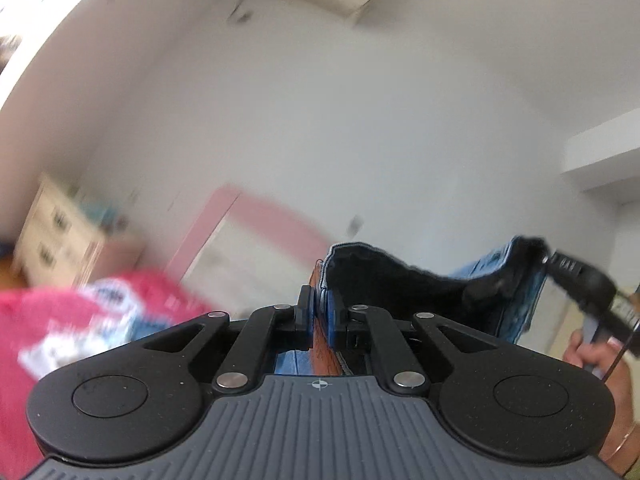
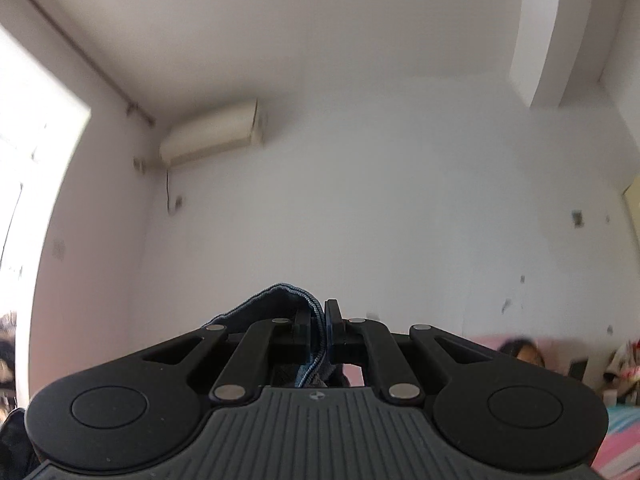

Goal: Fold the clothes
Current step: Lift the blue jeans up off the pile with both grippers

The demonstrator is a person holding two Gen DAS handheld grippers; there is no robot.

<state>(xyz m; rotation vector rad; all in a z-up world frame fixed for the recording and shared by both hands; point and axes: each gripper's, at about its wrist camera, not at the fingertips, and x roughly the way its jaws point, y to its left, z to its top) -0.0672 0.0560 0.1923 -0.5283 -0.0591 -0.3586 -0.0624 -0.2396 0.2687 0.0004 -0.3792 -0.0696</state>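
A pair of blue jeans (image 1: 404,280) with a dark inner side hangs stretched between both grippers, held high in front of the white wall. My left gripper (image 1: 320,312) is shut on one end of the waistband, where a brown patch shows between the pads. The other end runs right to my right gripper (image 1: 550,260), held by a hand (image 1: 588,356). In the right wrist view my right gripper (image 2: 320,320) is shut on a folded blue denim edge (image 2: 280,300), which bulges out to its left.
A red and white garment (image 1: 80,312) lies blurred at lower left. A white dresser (image 1: 52,232) and a pink-framed headboard (image 1: 260,216) stand behind. An air conditioner (image 2: 216,132) hangs on the wall. Pink bedding and clutter (image 2: 624,364) sit at lower right.
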